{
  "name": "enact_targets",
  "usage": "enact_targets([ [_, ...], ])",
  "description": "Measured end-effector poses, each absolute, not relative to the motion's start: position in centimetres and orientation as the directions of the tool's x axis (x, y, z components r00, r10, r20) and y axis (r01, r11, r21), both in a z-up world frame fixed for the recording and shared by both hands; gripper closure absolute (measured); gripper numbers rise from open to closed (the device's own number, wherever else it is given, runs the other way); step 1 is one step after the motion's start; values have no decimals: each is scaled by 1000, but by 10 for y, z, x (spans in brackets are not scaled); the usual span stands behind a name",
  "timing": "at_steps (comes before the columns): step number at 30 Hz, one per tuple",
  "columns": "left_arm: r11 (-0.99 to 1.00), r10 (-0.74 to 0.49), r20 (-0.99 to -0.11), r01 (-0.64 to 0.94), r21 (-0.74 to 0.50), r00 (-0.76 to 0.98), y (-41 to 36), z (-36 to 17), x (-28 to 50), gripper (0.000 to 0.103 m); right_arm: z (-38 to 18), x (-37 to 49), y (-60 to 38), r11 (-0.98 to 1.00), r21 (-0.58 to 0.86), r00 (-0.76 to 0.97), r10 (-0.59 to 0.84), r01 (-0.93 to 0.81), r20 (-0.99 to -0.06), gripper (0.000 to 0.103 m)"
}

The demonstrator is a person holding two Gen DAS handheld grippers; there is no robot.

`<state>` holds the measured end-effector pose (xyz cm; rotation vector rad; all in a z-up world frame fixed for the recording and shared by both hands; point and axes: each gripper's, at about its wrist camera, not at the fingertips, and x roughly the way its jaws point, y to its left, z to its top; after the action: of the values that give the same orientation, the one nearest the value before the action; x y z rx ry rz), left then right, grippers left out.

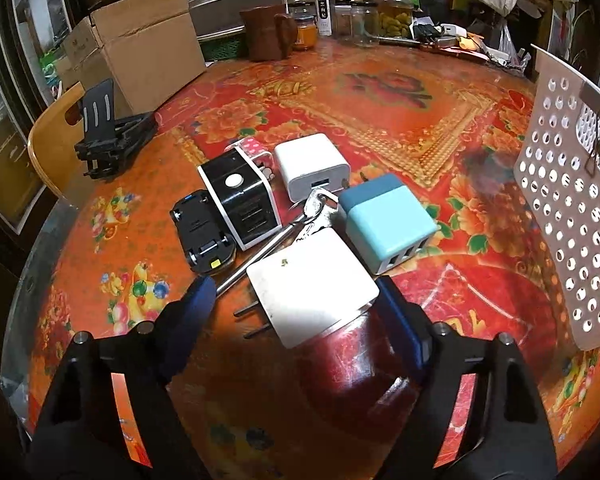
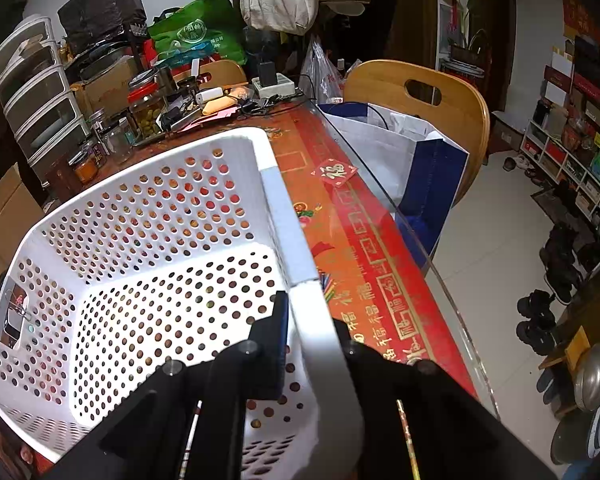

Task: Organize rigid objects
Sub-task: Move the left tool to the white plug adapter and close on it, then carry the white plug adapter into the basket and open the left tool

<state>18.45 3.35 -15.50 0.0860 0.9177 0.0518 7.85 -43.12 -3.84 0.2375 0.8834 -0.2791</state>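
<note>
Left gripper [image 1: 296, 300] sits low over the table [image 1: 380, 120] with its blue fingers [image 1: 198, 300] spread wide, and the big white charger [image 1: 310, 286] lies right between them, prongs pointing out to the left, neither finger clearly touching it. Just beyond it there's a tight cluster: a teal charger [image 1: 388, 222] just to its right, a small white charger [image 1: 312, 166] behind, a black cube charger [image 1: 240, 198] to the left with a pink dotted item [image 1: 252, 150] peeking out behind that, and a black toy car [image 1: 200, 232] on its back at the far left. A metal tool [image 1: 276, 236] runs diagonally through the pile, passing under the big white charger's corner. Over on the right, the white basket [image 1: 568, 208] stands near the cluster. Right gripper [image 2: 312, 336] is pinched on the basket's [image 2: 160, 216] rim, one finger [image 2: 278, 344] inside the wall, the other outside. Basket interior shows nothing but perforated floor, with a paper clip [image 2: 18, 312] hooked at the far handle.
</note>
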Motion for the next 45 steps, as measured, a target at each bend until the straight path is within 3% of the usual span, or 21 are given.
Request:
enact_targets([
  [2, 997, 63, -791, 0, 80, 609, 34, -155, 183, 37, -38, 79, -431, 938, 88, 602, -142, 335, -786, 94],
  [13, 989, 118, -707, -23, 143, 697, 34, -126, 160, 38, -39, 79, -431, 938, 84, 604, -145, 335, -784, 94],
  [14, 987, 131, -699, -25, 160, 703, 33, -123, 159, 62, -40, 79, -431, 939, 89, 606, -141, 333, -783, 94],
  [16, 983, 147, -679, -27, 184, 720, 31, -113, 156, 83, -40, 80, -432, 938, 95, 607, -136, 332, -783, 94],
  [17, 985, 131, -693, -16, 170, 709, 32, -111, 157, 87, -40, 80, -432, 938, 96, 608, -135, 332, -783, 94],
  [35, 996, 63, -721, -1, 86, 690, 51, -119, 162, 87, -41, 81, -433, 938, 103, 605, -127, 331, -786, 94],
  [42, 995, 73, -712, 3, 104, 698, 50, -119, 159, 91, -41, 81, -433, 937, 111, 609, -123, 331, -784, 94],
  [45, 995, 72, -707, 1, 101, 703, 51, -117, 158, 100, -41, 81, -433, 937, 111, 609, -122, 331, -784, 94],
])
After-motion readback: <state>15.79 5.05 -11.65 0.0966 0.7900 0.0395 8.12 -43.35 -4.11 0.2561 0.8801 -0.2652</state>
